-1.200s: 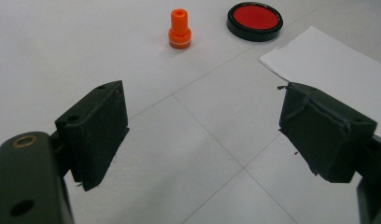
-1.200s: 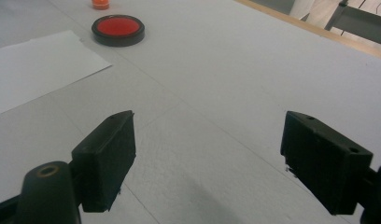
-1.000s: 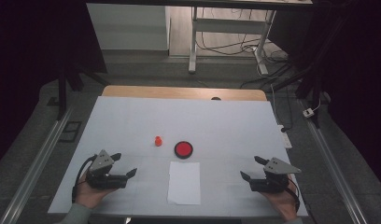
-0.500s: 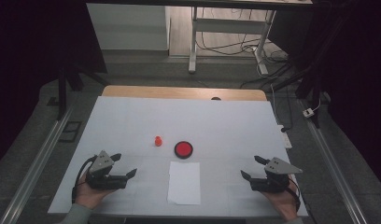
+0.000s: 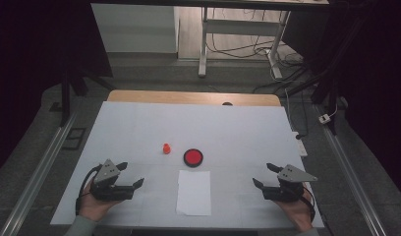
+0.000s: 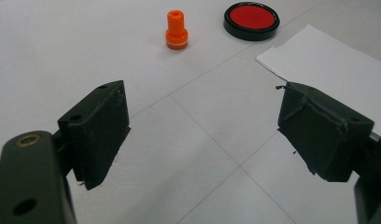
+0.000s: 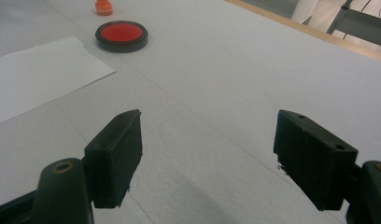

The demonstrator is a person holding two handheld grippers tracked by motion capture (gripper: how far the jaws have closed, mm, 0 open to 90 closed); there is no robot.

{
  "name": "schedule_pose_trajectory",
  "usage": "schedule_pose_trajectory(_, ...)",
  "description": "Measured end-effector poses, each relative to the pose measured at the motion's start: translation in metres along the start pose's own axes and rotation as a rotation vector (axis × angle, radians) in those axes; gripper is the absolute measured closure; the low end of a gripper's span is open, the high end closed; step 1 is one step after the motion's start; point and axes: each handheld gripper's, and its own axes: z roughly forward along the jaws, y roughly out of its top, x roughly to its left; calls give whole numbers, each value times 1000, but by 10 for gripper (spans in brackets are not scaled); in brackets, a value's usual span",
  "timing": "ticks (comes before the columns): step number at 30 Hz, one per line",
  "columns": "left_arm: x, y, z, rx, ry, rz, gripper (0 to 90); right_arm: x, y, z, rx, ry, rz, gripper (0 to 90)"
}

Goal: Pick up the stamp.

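On the tabletop (image 5: 139,128) nothing is grasped yet: left hand-held gripper (image 5: 126,176) and right hand-held gripper (image 5: 263,175) both rest spread and empty. Stamp (image 5: 166,148) stands just left of ink pad (image 5: 193,157), paper (image 5: 193,192) nearer. Likely next: left reaches forward, closes on the stamp.

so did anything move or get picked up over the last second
Nothing visibly changed. The left gripper and the right gripper rest open near the table's front edge, holding nothing. The small orange plastic stamp, the round black-rimmed red ink pad and the white paper sheet lie where they were on the white table.
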Motion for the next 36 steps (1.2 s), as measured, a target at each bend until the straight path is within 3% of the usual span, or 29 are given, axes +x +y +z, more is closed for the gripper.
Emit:
schedule_pose_trajectory(17, -4, 19, 8, 9, 4, 28, 172, -1, 2, 0, -10, 1, 14, 241)
schedule_pose_trajectory(36, 2, 44, 19, 13, -43, 15, 181, 4, 4, 3, -7, 7, 8, 247)
